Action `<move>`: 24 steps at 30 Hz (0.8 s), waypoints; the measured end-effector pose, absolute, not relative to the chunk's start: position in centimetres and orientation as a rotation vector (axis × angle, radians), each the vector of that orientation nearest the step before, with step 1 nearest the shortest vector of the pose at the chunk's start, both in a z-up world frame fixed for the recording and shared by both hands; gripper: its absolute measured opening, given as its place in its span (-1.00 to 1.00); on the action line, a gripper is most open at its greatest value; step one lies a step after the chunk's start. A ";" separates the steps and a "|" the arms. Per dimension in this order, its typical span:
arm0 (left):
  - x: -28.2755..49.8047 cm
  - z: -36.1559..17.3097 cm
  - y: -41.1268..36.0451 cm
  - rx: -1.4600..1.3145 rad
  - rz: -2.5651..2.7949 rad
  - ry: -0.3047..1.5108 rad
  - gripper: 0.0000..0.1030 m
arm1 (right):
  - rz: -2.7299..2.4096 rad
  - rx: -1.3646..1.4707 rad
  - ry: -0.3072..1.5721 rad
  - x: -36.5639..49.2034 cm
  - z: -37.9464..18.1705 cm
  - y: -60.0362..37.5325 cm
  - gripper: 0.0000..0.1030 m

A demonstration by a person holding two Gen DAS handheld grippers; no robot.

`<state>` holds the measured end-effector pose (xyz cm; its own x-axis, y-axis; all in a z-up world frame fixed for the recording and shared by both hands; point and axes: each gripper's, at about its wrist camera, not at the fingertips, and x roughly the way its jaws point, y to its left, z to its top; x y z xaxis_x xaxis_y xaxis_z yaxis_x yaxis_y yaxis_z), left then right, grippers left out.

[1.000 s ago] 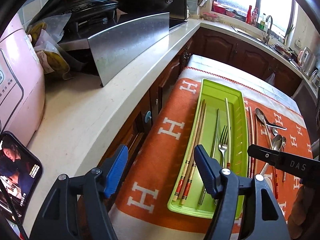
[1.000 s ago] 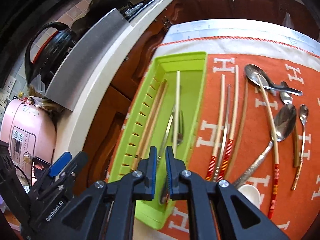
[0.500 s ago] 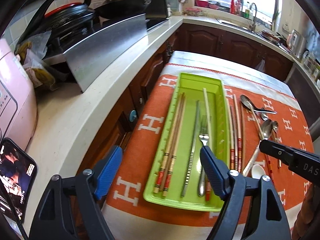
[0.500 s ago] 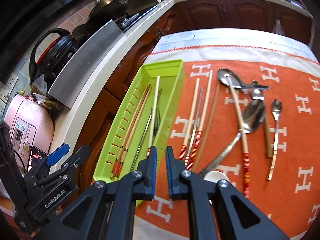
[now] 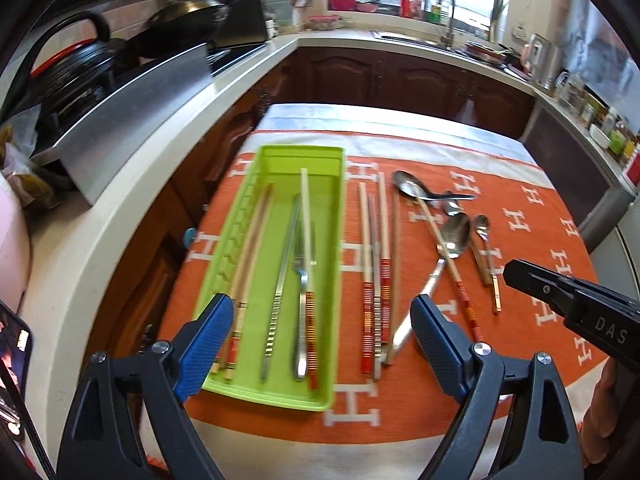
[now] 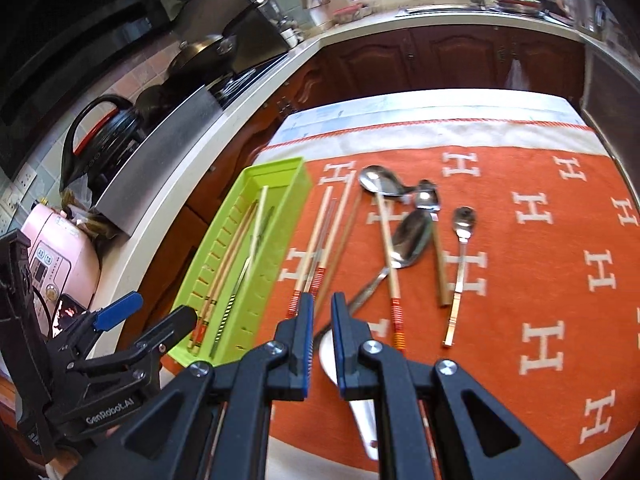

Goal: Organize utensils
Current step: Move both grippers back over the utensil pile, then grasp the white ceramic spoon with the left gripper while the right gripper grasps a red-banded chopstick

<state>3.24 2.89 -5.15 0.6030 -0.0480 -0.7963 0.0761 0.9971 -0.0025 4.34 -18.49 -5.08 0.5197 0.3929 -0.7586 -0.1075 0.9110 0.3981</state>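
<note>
A green tray [image 5: 304,150] lies on the orange cloth [image 5: 520,184]. It holds a wooden chopstick pair [image 5: 250,248], a metal chopstick [image 5: 284,264], a fork [image 5: 302,280] and a red-banded chopstick [image 5: 306,220]. Right of it on the cloth lie red-banded chopsticks [image 5: 366,248], a large spoon [image 5: 408,188], a second spoon [image 5: 456,236] and a small spoon [image 5: 482,224]. My left gripper [image 5: 320,304] hovers over the tray's near end, its jaws opening with nothing between them. My right gripper [image 6: 322,300] is shut and empty above a white ceramic spoon [image 6: 360,408].
A pale kitchen counter [image 5: 80,240] runs along the left, separated from the table by a gap. On it stand a metal splash guard [image 5: 132,120], a wok [image 5: 188,8] and a pink rice cooker [image 6: 60,248]. A phone [image 5: 16,344] lies at its near end.
Both grippers have swung right across the table, from the tray's left side towards the loose utensils. The left jaws have widened. The right jaws stay shut.
</note>
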 end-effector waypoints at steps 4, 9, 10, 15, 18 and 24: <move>3.3 -5.6 1.3 0.020 -0.098 0.925 0.72 | 0.273 0.344 0.974 3.9 -5.6 -21.0 -0.82; 3.4 -6.9 0.2 -0.008 -0.135 0.973 0.72 | 0.225 0.359 0.968 3.3 -6.6 -23.5 -0.82; 3.5 -7.4 0.0 -0.019 -0.151 0.995 0.72 | 0.216 0.359 0.969 3.3 -6.9 -23.9 -0.82; 4.0 -9.6 -1.0 -0.075 -0.211 1.095 0.72 | 0.184 0.367 0.982 2.9 -8.2 -25.5 -0.82; 4.5 -10.9 -1.6 -0.114 -0.243 1.149 0.72 | 0.183 0.391 0.994 2.9 -8.9 -26.2 -0.82; 4.9 -13.7 -3.0 -0.148 -0.281 1.272 0.56 | 0.186 0.406 0.995 3.0 -9.6 -27.1 -0.82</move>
<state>4.95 -3.04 -13.69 0.2660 -0.2887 -0.9197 0.1261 0.9563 -0.2637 3.04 -27.11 -9.62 0.5367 0.3344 -0.7747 0.0311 0.9096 0.4143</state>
